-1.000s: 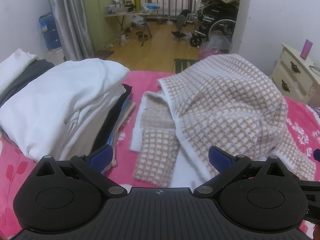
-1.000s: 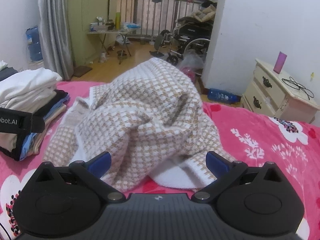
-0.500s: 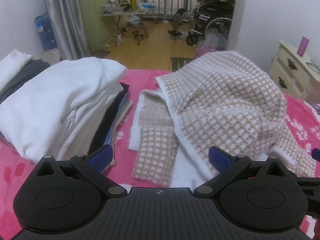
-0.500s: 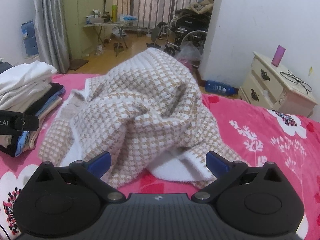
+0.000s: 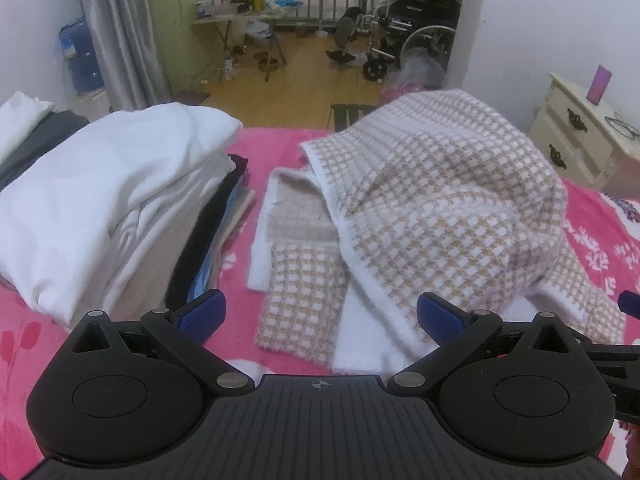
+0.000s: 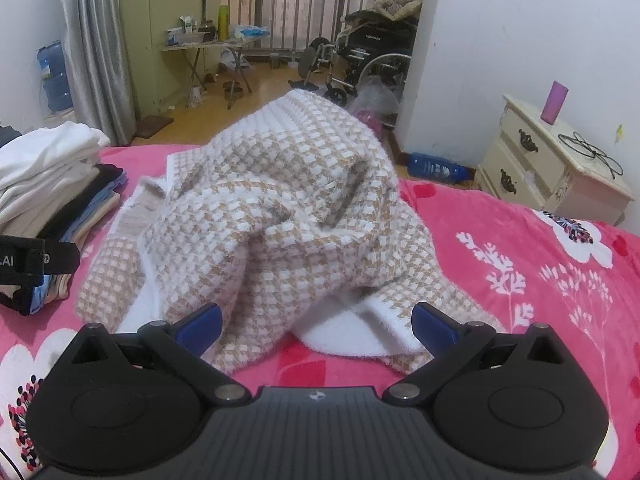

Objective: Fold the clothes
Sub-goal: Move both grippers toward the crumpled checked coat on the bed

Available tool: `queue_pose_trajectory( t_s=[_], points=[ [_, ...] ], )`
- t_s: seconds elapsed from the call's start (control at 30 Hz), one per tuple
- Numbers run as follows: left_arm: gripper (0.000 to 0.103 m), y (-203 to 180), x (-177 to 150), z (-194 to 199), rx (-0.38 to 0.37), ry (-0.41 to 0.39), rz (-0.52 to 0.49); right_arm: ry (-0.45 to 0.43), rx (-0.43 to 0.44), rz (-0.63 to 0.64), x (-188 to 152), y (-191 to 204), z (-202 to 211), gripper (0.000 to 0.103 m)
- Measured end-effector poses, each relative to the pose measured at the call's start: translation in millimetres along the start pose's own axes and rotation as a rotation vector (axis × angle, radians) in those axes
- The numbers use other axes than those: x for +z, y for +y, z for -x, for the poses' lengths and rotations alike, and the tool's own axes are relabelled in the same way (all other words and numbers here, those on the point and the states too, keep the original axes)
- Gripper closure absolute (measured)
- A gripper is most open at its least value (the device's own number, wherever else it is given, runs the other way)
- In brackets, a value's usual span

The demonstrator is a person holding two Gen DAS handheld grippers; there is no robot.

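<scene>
Both grippers we hold wide open and empty: the left gripper (image 5: pixel 320 316) and right gripper (image 6: pixel 316 326) hang just short of the checked sweater (image 6: pixel 272 216), which lies heaped on the pink blanket (image 6: pixel 520 280), right of the folded stack (image 5: pixel 104 200). Our worry: pinching one bunched layer could drag the heap sideways into that stack.

Both wrist cameras sit low over the bed (image 5: pixel 280 148), facing the balcony; left views from the left; both share the checked sweater (image 5: pixel 440 208) close ahead.
</scene>
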State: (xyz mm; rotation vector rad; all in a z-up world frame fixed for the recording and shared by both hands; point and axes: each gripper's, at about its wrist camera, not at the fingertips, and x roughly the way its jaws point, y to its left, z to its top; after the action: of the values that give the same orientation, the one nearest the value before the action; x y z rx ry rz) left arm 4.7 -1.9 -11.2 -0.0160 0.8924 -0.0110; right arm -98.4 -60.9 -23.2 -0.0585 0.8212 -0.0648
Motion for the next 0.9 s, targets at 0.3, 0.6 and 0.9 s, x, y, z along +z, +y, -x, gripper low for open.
queue_pose_trajectory(
  t_s=[0.3,0.6,0.9],
  points=[
    [0.0,3.8,0.4,1.9,0.024,0.002,0.009,0.019,-0.006,-0.007,-0.7,-1.1,-2.1,0.0],
    [0.0,4.8,0.7,0.5,0.033,0.009,0.01,0.028,-0.006,-0.012,-1.4,-2.5,-2.9,0.0],
    [0.0,7.2,0.5,0.1,0.038,0.014,0.023,0.038,-0.006,-0.006,-2.7,-2.5,-5.3,0.0]
  ],
)
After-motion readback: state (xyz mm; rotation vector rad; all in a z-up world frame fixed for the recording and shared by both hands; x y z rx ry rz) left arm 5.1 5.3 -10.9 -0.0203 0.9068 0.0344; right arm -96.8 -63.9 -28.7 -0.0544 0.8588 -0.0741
